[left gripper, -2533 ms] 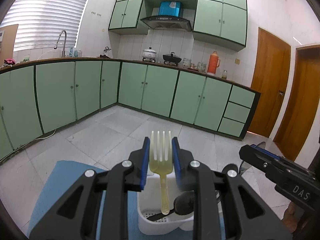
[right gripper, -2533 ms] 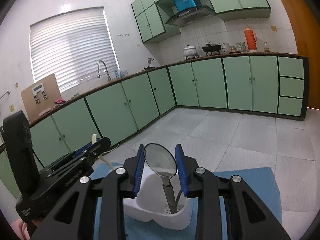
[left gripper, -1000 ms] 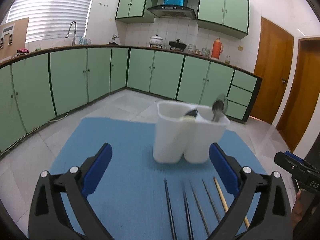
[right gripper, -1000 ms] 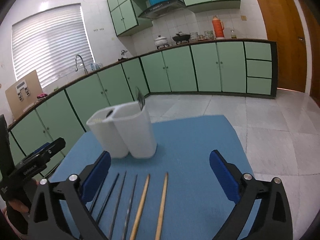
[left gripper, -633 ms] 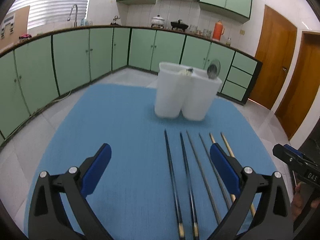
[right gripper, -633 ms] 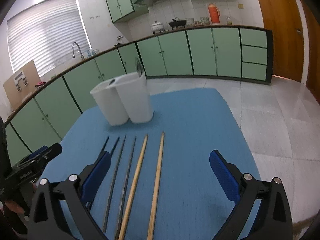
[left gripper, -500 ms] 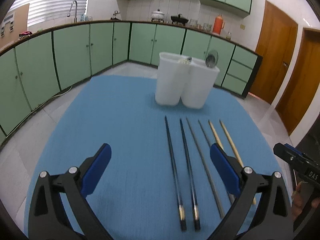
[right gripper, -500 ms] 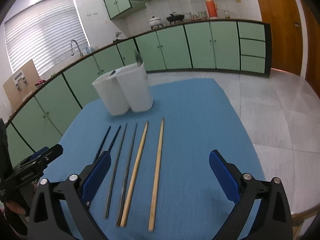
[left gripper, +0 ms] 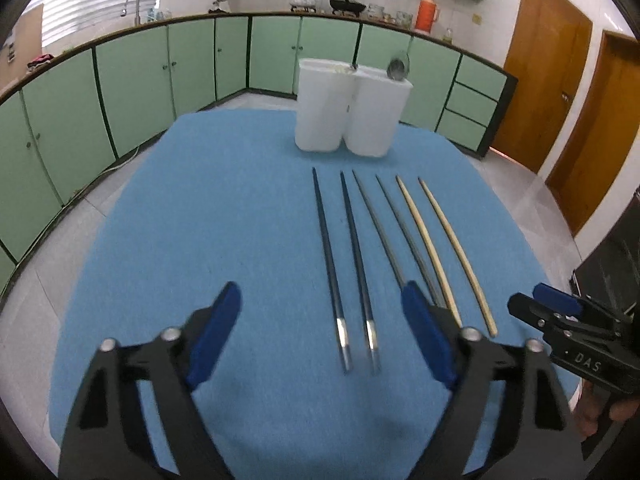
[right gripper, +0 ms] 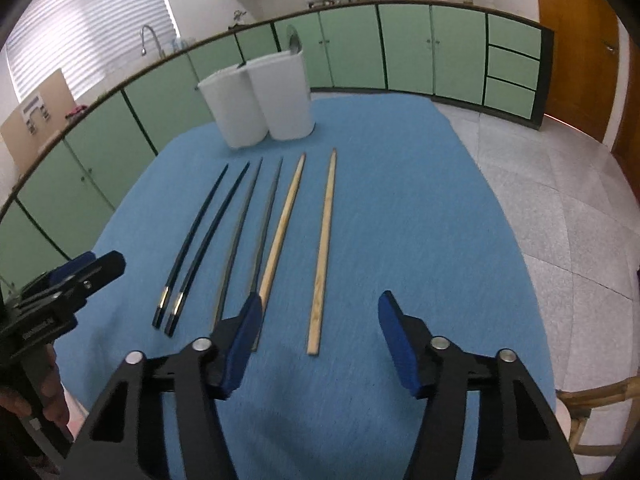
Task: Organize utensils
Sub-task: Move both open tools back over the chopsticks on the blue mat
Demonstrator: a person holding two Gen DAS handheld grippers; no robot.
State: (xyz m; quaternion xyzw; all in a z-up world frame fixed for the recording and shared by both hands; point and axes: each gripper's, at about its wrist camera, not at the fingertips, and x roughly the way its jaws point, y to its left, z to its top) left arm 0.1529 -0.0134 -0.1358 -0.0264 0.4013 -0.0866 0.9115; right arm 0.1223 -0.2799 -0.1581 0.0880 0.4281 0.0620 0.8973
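Note:
Three pairs of chopsticks lie side by side on the blue mat (left gripper: 208, 216): a black pair (left gripper: 340, 264), a grey metal pair (left gripper: 396, 248) and a wooden pair (left gripper: 444, 248). A white two-part utensil holder (left gripper: 352, 108) stands at the mat's far end with a spoon (left gripper: 398, 69) and a fork in it. My left gripper (left gripper: 324, 334) is open and empty, near the black pair's near ends. My right gripper (right gripper: 320, 338) is open and empty, just above the near end of a wooden chopstick (right gripper: 324, 248). The holder (right gripper: 260, 100) also shows in the right wrist view.
The mat (right gripper: 420, 208) covers a table with its edges close on all sides. Green kitchen cabinets (left gripper: 160, 76) run along the back and left. Wooden doors (left gripper: 560, 92) are at the right. A chair (right gripper: 592, 408) stands by the table's right near corner.
The fork and spoon were let go into the holder. Both grippers opened, drew back towards the near edge and lowered over the chopsticks' near ends.

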